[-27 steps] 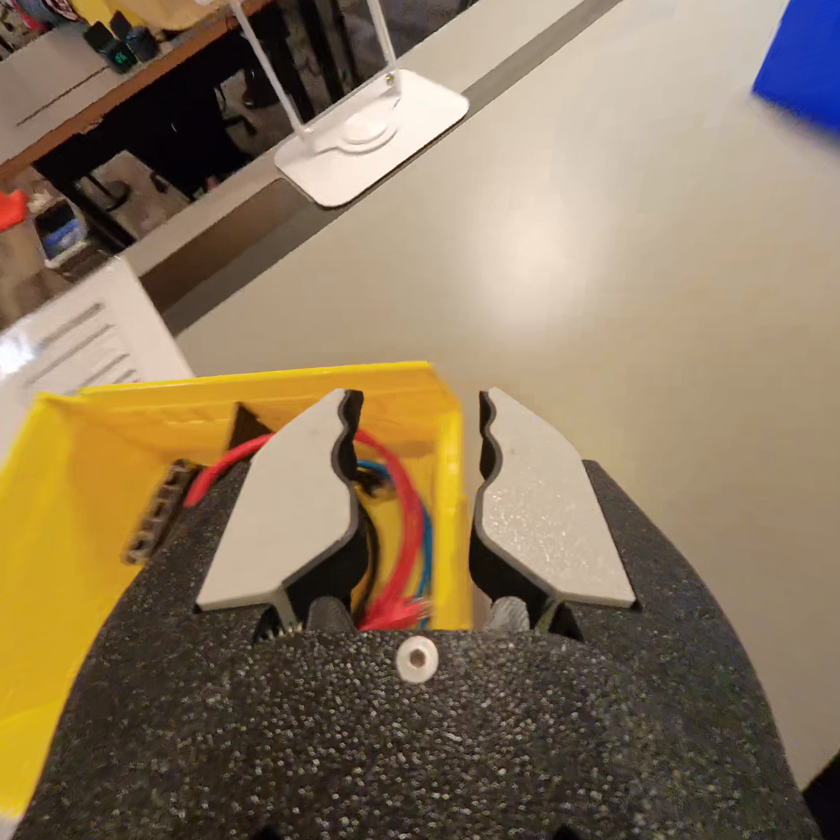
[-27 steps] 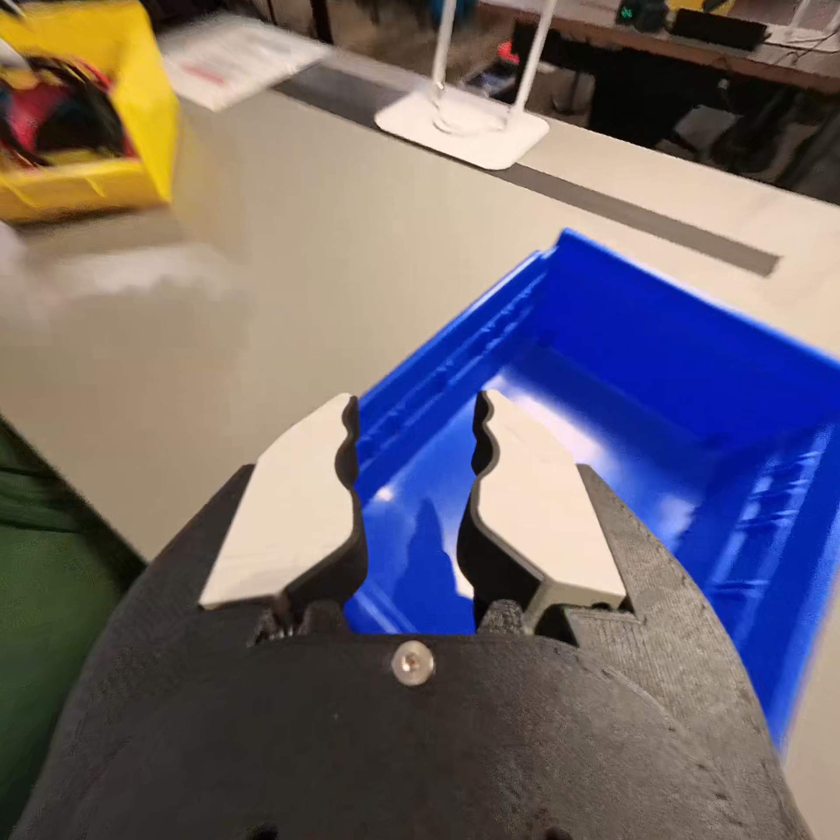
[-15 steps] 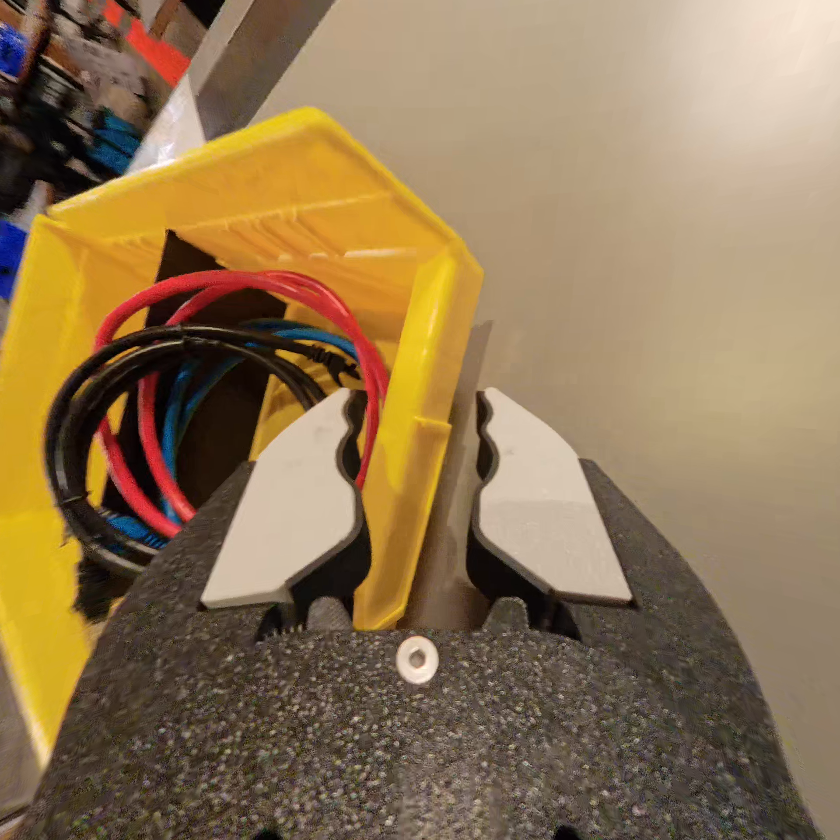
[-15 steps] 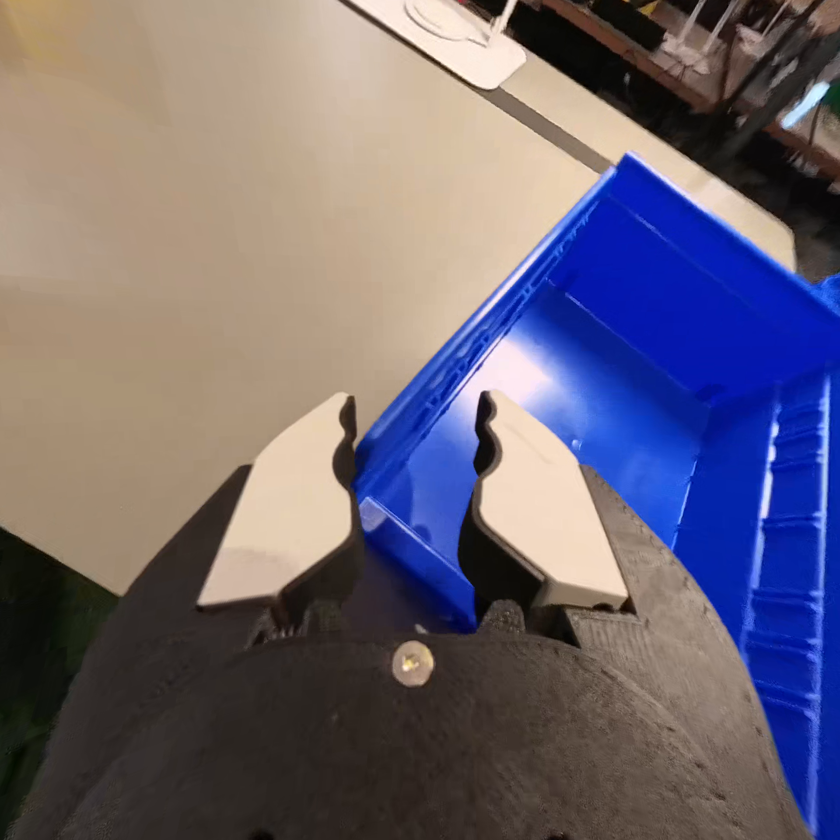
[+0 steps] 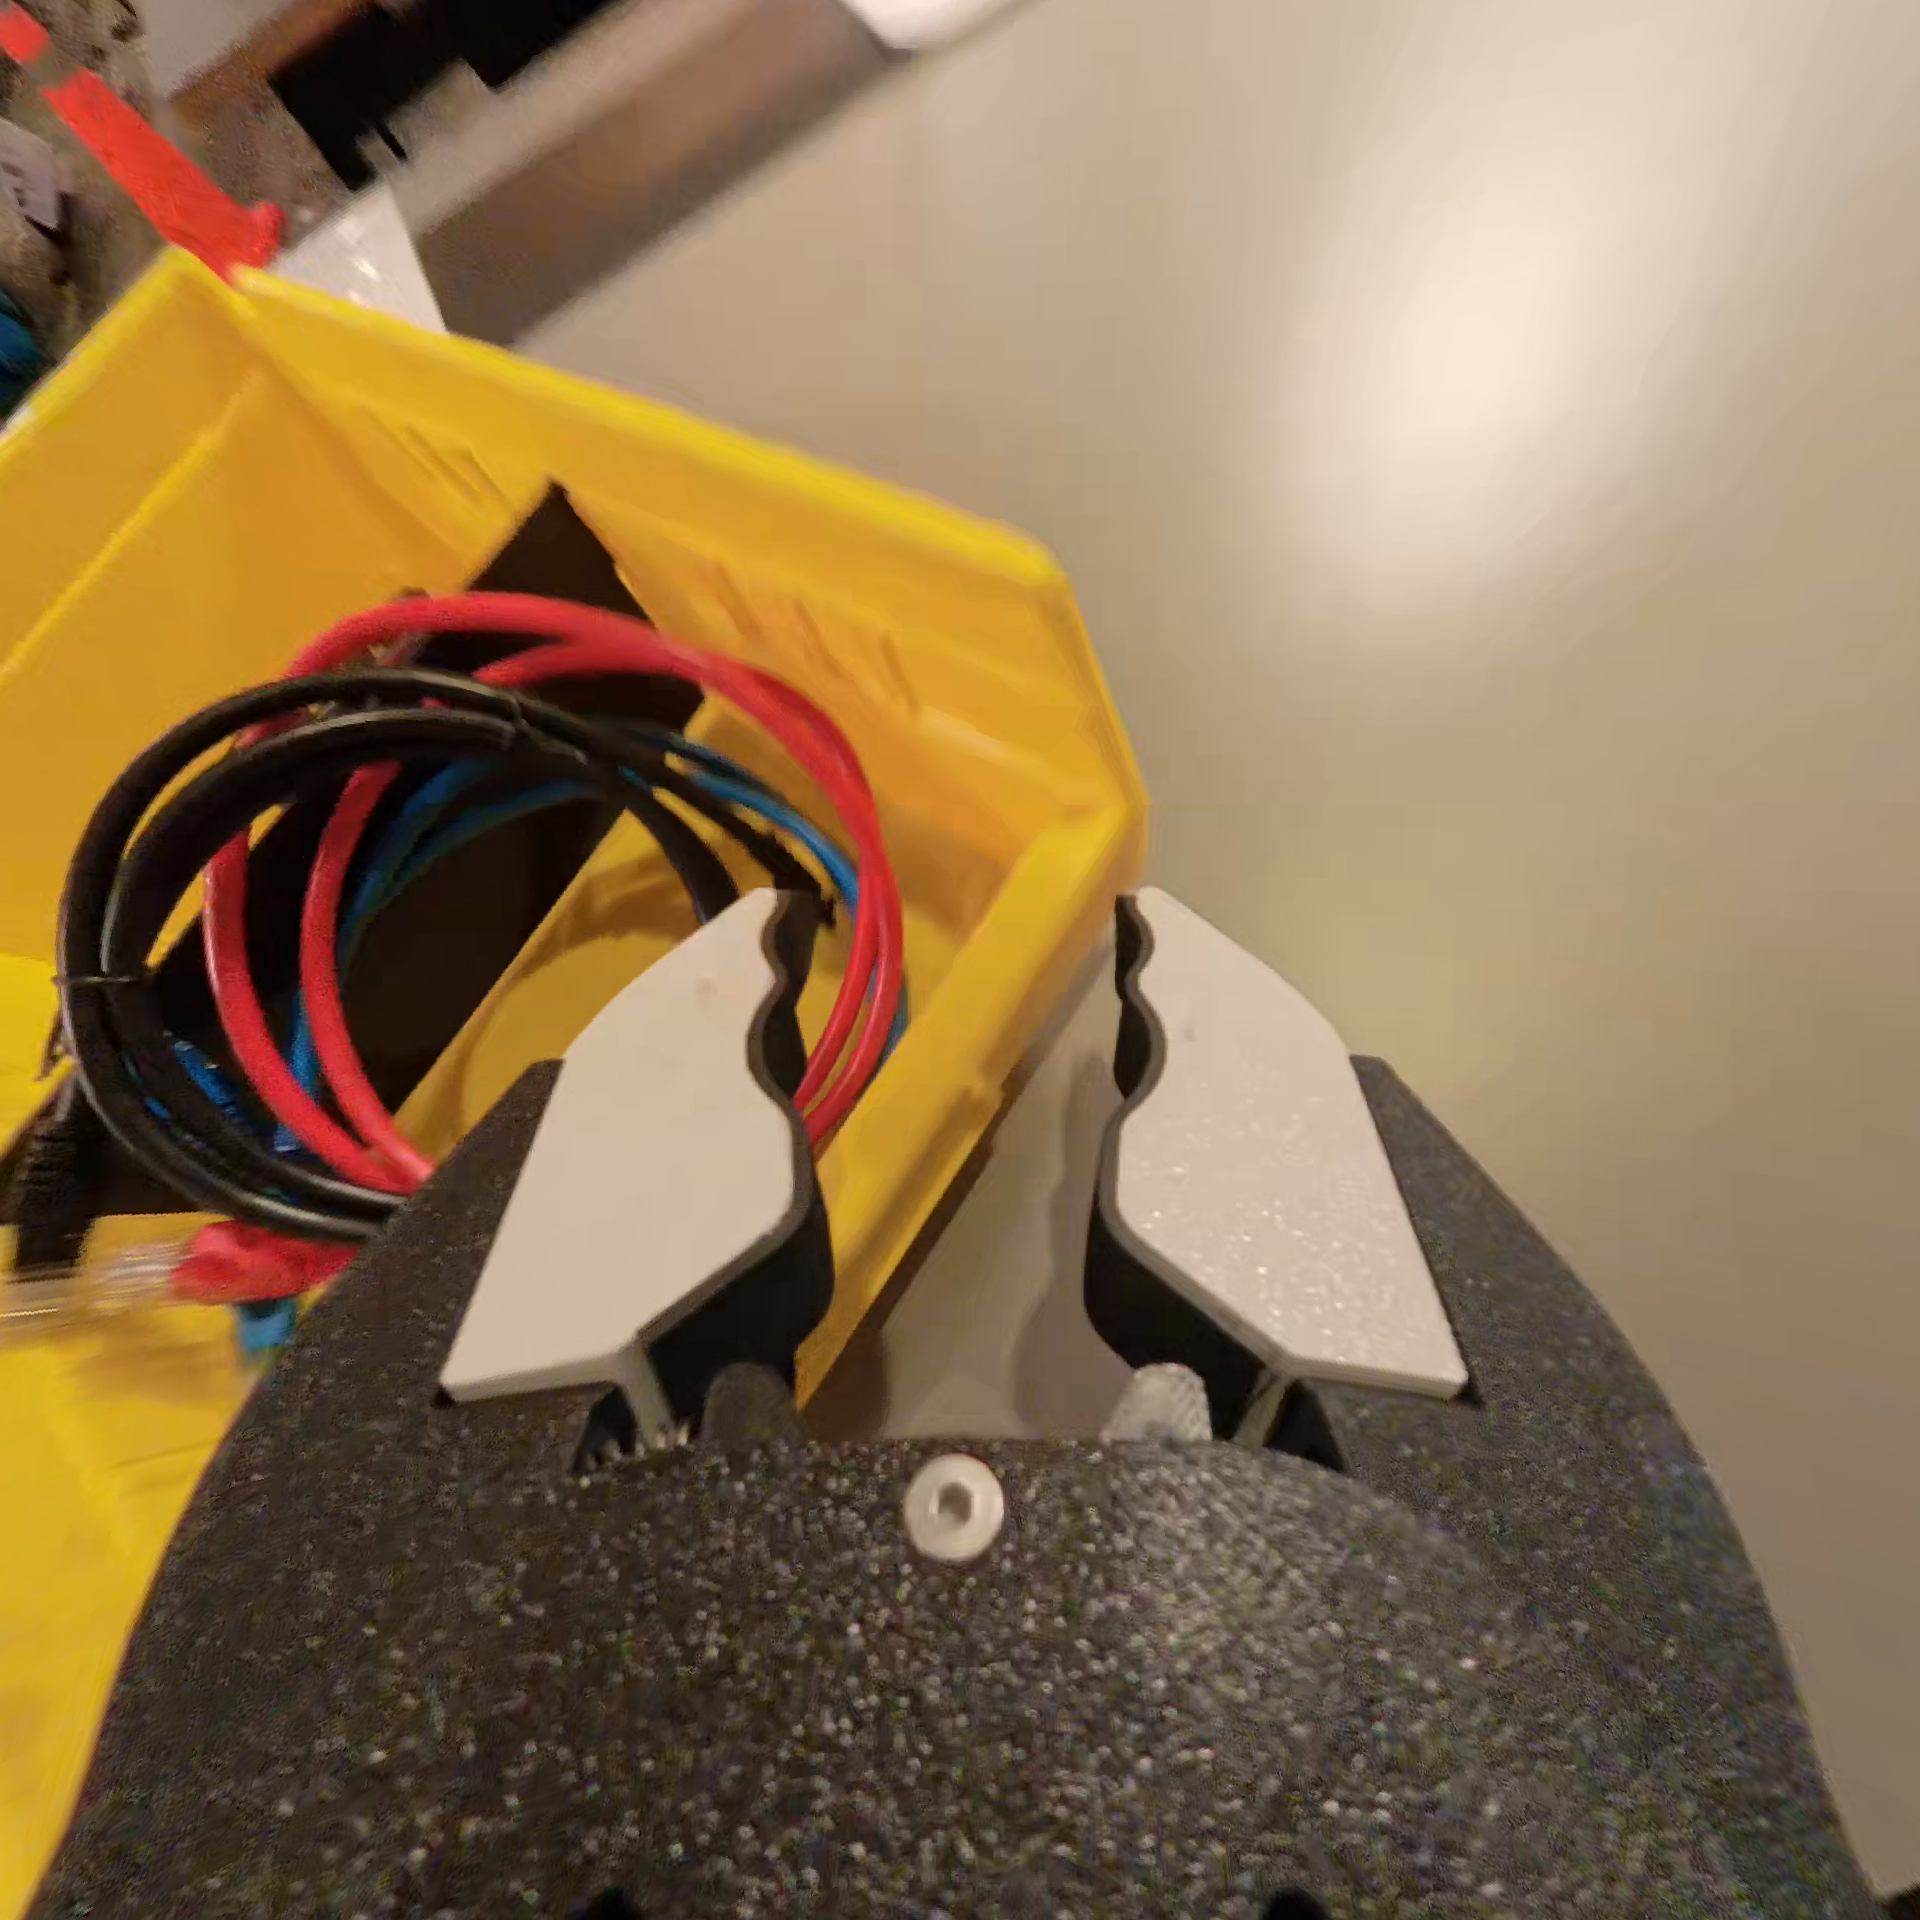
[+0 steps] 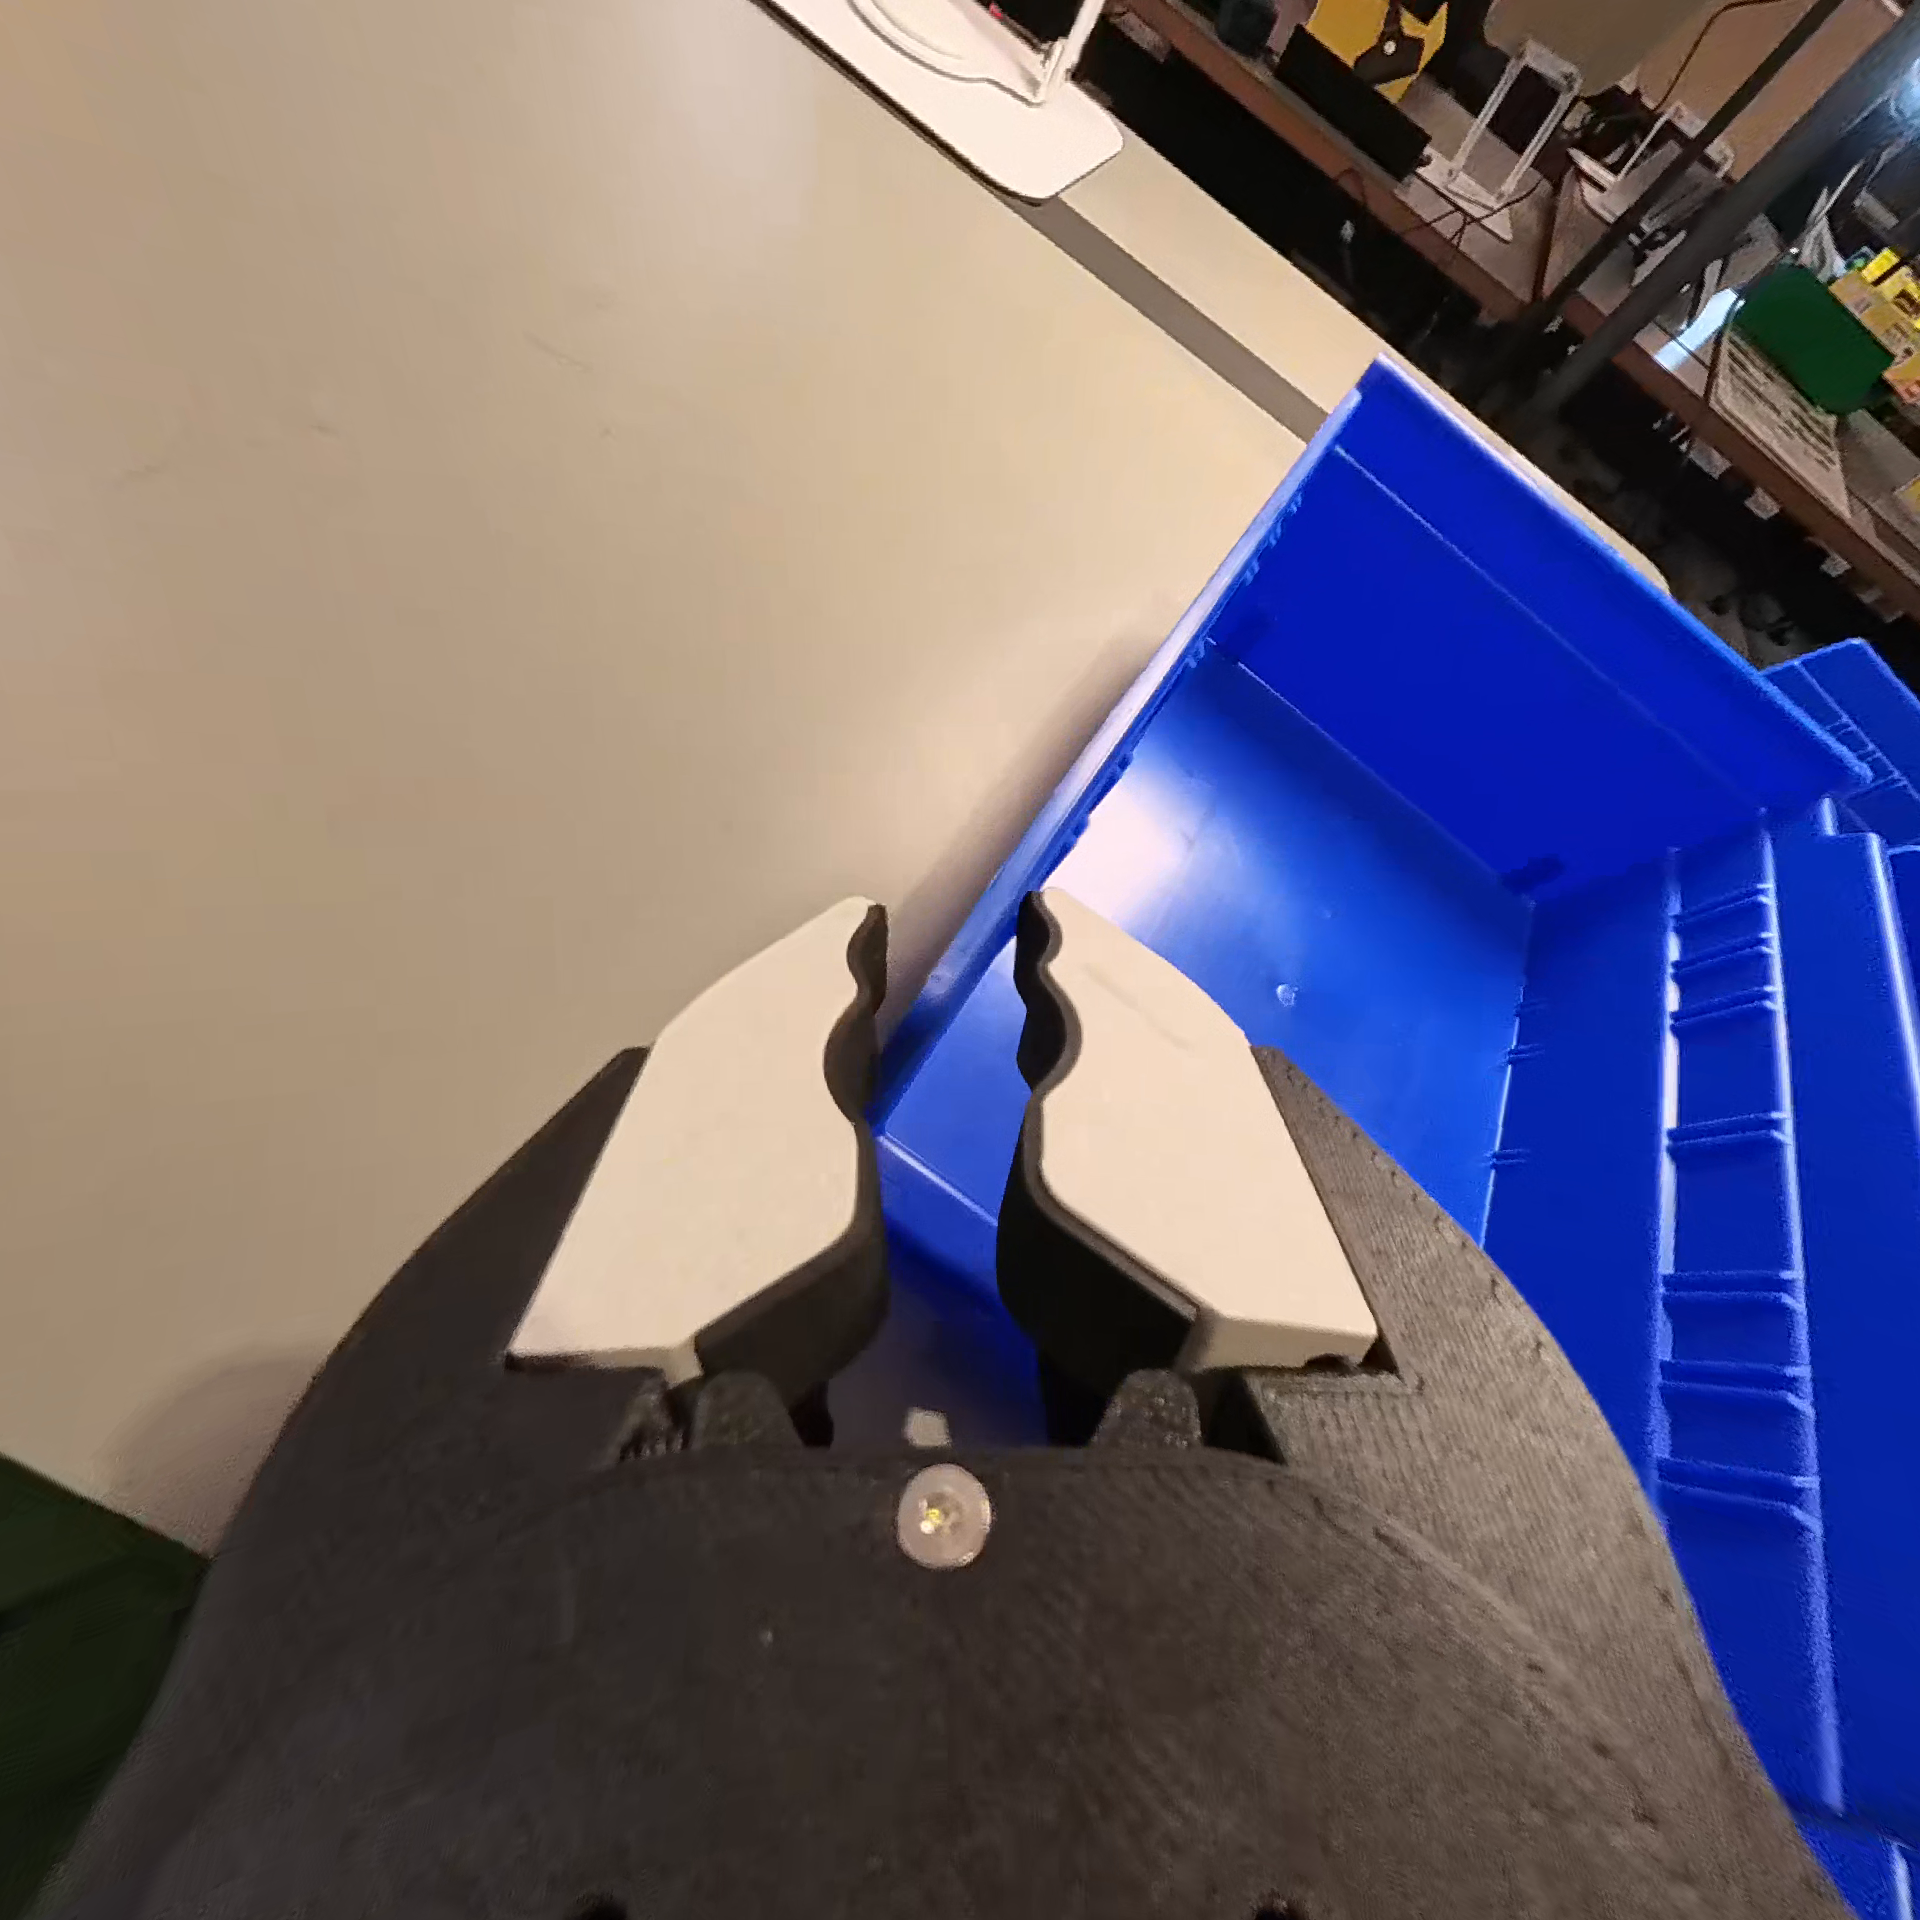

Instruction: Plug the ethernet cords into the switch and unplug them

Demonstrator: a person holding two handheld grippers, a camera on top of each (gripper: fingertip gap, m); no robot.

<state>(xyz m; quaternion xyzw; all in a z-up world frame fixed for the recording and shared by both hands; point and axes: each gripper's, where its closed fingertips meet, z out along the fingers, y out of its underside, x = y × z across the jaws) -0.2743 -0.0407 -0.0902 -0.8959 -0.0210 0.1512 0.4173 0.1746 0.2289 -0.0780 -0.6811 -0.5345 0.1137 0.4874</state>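
A yellow bin (image 5: 935,665) holds coiled red (image 5: 862,831), black (image 5: 94,935) and blue (image 5: 436,810) ethernet cords over a dark object that I cannot make out. My left gripper (image 5: 951,914) is open. Its jaws stand astride the bin's right wall, with the left finger (image 5: 644,1143) inside by the red cord and the right finger (image 5: 1268,1174) outside. An empty blue bin (image 6: 1558,665) sits on the table. My right gripper (image 6: 954,914) is astride its left wall near the front corner. Its jaws are narrowed but a gap still shows.
The beige table (image 6: 468,520) spreads left of the blue bin, and its front edge (image 6: 94,1455) is close. A white stand base (image 6: 966,104) sits at the far side. More blue bins (image 6: 1860,727) stand to the right. Shelves with clutter lie beyond the table.
My right gripper's jaws have narrowed around the blue bin's wall. My left gripper stays open over the yellow bin's wall, and its view has shifted a little.
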